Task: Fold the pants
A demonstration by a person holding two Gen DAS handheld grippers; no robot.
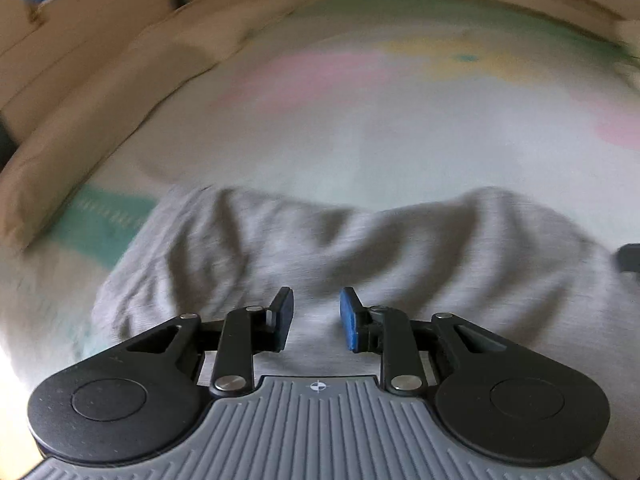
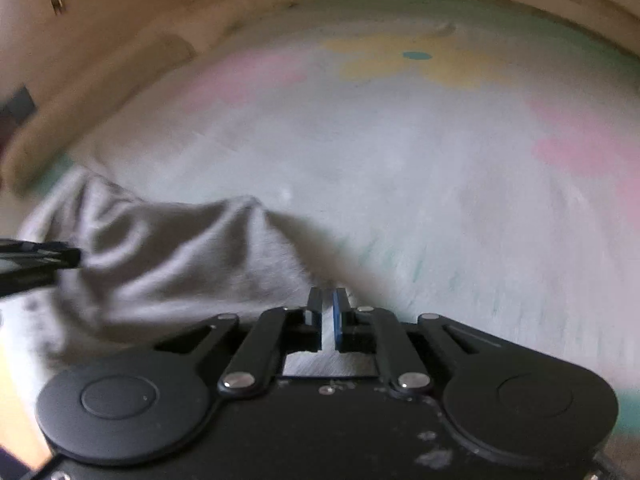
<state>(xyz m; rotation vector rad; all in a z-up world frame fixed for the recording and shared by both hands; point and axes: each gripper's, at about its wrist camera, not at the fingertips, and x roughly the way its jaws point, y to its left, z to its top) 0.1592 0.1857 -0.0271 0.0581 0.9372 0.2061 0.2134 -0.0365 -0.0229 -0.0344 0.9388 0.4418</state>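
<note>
The grey sweatpants [image 1: 320,256] are lying crosswise just ahead of both claws: the left claw [image 1: 316,318] is gaping empty above them, the right claw [image 2: 327,312] clenching their edge.

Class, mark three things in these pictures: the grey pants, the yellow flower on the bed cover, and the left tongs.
grey pants [image 1: 360,248], left wrist view, rumpled middle of the cloth.
yellow flower [image 2: 448,66], right wrist view, a petal.
left tongs [image 1: 316,318], left wrist view, midway between the open tips.

Place: home bedroom
Surface: pale bedsheet with pink and yellow flower print [image 2: 400,140], mid frame
Edge: beige padded bed surround [image 1: 80,120], left and top
Item: rumpled grey fabric pants [image 1: 320,256], lower frame
</note>
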